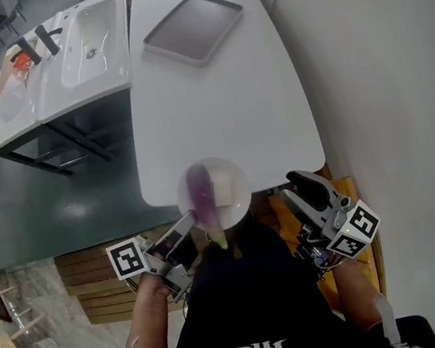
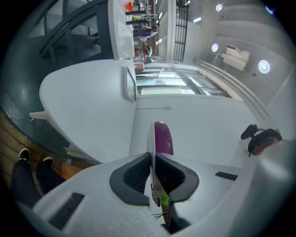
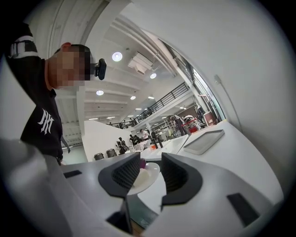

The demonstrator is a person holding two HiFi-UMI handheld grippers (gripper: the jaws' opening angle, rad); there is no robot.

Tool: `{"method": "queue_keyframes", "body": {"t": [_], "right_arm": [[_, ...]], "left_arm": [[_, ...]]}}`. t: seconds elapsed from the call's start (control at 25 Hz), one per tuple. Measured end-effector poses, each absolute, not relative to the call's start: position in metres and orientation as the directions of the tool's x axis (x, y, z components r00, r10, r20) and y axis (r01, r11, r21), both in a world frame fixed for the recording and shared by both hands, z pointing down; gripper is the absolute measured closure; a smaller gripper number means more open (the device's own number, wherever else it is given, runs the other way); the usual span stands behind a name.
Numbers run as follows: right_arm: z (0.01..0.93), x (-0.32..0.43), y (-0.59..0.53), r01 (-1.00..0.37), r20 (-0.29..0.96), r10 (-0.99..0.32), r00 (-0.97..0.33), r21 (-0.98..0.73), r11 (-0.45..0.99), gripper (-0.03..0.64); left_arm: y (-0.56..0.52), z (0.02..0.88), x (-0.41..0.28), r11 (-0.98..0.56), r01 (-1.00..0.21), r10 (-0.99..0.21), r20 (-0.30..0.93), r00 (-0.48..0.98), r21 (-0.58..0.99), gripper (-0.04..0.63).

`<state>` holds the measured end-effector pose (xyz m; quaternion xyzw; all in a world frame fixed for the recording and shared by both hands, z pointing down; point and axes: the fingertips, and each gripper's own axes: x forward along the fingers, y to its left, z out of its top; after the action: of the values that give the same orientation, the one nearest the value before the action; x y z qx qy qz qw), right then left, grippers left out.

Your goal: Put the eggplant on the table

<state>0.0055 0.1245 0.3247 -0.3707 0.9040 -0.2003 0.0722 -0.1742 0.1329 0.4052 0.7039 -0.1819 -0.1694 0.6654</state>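
A purple eggplant with a green stem end lies on a white plate that hangs over the near edge of the white table. Something pale lies beside it on the plate. My left gripper is shut on the plate's near-left rim. In the left gripper view the rim runs edge-on between the closed pads of the left gripper, with the eggplant just past them. My right gripper stands open by the table's near-right corner, apart from the plate. In the right gripper view the plate shows beyond the right gripper, nothing between its pads.
A grey tray sits at the table's far end, also seen as the tray in the right gripper view. A white sink unit stands to the left across a dark floor gap. A pale wall runs along the table's right side.
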Motion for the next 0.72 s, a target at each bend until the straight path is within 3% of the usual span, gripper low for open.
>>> {"method": "queue_keyframes", "body": {"t": [0.32, 0.72], "right_arm": [[0.33, 0.017, 0.108, -0.643, 0.06, -0.687, -0.724, -0.418, 0.642, 0.503], [0.341, 0.051, 0.053, -0.561, 0.073, -0.63, -0.773, -0.54, 0.627, 0.488]], "left_arm": [[0.108, 0.399, -0.161, -0.062, -0.019, -0.494, -0.014, 0.869, 0.998, 0.577], [0.073, 0.397, -0.121, -0.039, -0.04, -0.548, 0.012, 0.836, 0.998, 0.577]]}}
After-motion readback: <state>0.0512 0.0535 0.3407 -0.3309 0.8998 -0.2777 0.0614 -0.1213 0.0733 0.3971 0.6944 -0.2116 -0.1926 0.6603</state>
